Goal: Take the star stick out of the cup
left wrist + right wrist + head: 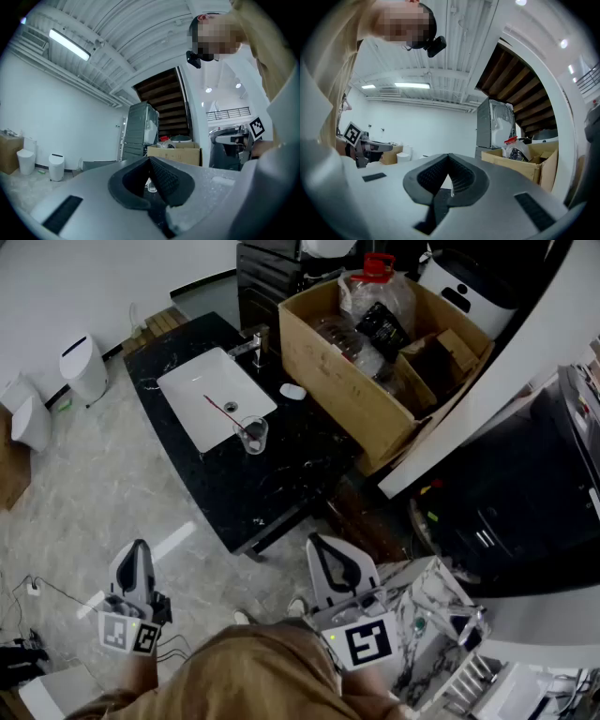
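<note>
A clear cup (252,435) stands on the black counter (281,474) beside the white sink (192,390). A thin red star stick (225,412) leans out of the cup over the basin. Both grippers are low in the head view, well short of the counter. My left gripper (139,546) is shut and empty, and so is my right gripper (320,542). In the left gripper view the jaws (149,161) meet at their tips, and the cup (150,185) shows small behind them. The right gripper's jaws (449,160) are closed on nothing.
A big cardboard box (330,376) full of bags and bottles sits at the counter's far right end. A faucet (255,343) stands behind the sink and a small white object (292,391) lies nearby. White bins (82,367) stand on the marble floor, left. Dark machinery (525,502) is at right.
</note>
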Demonstrator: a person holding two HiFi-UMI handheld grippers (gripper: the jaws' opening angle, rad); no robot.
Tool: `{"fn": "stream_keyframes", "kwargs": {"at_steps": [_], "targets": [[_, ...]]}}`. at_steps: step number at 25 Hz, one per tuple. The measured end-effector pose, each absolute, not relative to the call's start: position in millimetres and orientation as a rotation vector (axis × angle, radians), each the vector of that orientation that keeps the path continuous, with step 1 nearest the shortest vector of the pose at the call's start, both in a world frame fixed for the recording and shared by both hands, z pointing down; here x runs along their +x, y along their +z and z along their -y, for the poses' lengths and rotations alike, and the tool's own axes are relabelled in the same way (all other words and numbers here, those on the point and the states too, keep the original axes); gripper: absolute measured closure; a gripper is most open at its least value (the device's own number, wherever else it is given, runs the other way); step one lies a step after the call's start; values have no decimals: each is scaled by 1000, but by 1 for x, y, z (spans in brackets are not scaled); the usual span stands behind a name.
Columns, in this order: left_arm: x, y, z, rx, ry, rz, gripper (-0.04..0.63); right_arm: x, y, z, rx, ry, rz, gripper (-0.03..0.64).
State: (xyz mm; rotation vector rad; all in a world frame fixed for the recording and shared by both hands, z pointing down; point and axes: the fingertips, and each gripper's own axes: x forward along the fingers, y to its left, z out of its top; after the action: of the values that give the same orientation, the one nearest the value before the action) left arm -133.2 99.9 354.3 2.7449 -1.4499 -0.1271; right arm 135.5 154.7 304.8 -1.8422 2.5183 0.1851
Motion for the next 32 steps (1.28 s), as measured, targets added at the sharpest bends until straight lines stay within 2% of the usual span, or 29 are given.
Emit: {"fn": "stream_keyframes", "kwargs": {"at_steps": [6,19,32], "targets": [[-115,358,-110,2771,-106,1418,595,145,306,-157,-1826,183,-2506,617],[-121,363,-126,2754,-95,1415,595,141,306,-165,-1806,153,-2494,615],[-68,376,-135,2741,1,1437,595,187,318,-162,-1753,113,-2499,615]]}}
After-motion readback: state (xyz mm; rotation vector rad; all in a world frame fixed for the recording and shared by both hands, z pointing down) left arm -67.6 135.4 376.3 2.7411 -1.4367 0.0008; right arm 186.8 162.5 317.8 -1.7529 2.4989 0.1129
